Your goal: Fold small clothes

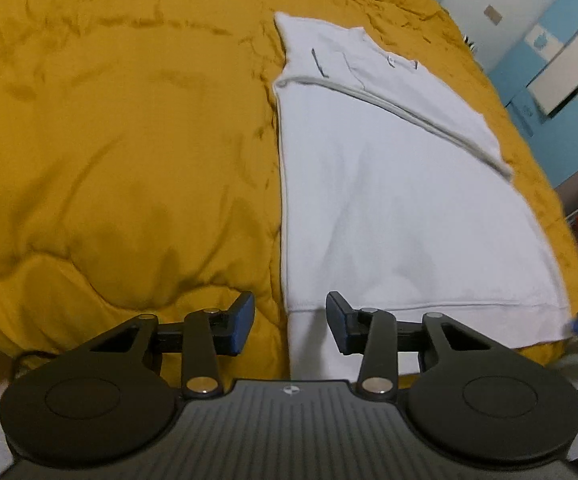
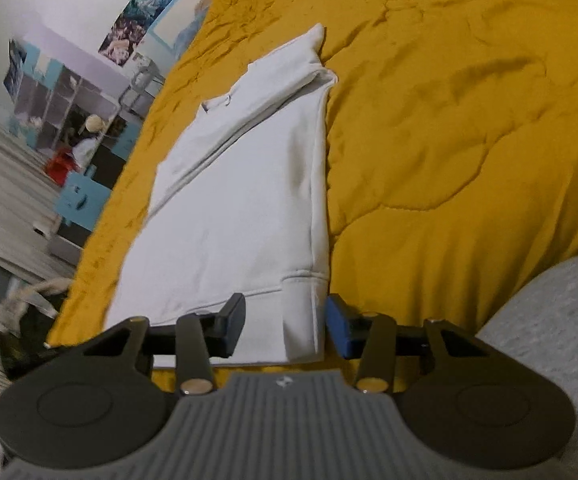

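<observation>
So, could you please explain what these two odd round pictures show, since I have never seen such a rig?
There is no robot here: a person holds a two-finger gripper in each hand, and each carries a wide-angle camera looking along its fingers. One picture is from the left gripper, the other from the right gripper. Both look down at a white hoodie, partly folded, lying on a yellow quilt. Each gripper stands open over a corner of the hoodie's bottom hem. Its pads sit either side of the cloth without pressing it, so nothing is held. A room with shelves shows at the picture's edge.
</observation>
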Action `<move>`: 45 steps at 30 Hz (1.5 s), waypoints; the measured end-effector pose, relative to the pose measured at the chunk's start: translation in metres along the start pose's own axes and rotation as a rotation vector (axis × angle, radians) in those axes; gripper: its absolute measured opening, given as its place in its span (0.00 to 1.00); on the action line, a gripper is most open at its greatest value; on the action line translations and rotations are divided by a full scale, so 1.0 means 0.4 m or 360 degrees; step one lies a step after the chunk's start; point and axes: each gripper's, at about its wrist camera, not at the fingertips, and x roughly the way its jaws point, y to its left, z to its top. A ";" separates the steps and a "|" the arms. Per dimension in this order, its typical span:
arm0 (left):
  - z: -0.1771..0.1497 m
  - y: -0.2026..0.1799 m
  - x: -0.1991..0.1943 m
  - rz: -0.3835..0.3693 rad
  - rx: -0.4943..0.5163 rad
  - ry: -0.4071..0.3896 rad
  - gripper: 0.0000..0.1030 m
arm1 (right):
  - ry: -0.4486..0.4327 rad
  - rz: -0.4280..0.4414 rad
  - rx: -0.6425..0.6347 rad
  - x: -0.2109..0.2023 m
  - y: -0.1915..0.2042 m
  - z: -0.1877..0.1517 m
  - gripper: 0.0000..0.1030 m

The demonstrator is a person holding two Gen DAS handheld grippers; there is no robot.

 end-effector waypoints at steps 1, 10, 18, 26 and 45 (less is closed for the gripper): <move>0.002 0.016 0.006 -0.0050 -0.0044 0.0012 0.46 | -0.0006 0.0028 0.0016 -0.003 -0.005 -0.002 0.41; 0.000 0.092 0.068 -0.0315 -0.0286 0.0078 0.46 | 0.0142 0.0133 0.0094 0.032 -0.025 0.018 0.43; -0.016 0.114 0.082 -0.0461 -0.0345 0.0113 0.46 | 0.0167 0.0020 0.0093 0.053 -0.018 0.030 0.40; -0.007 0.121 0.103 -0.0561 -0.0385 0.0129 0.40 | 0.0185 0.0046 0.0225 0.066 -0.066 0.065 0.41; -0.031 0.105 0.083 -0.0496 -0.0438 0.0078 0.06 | 0.0227 0.0083 0.0053 0.084 -0.017 0.023 0.03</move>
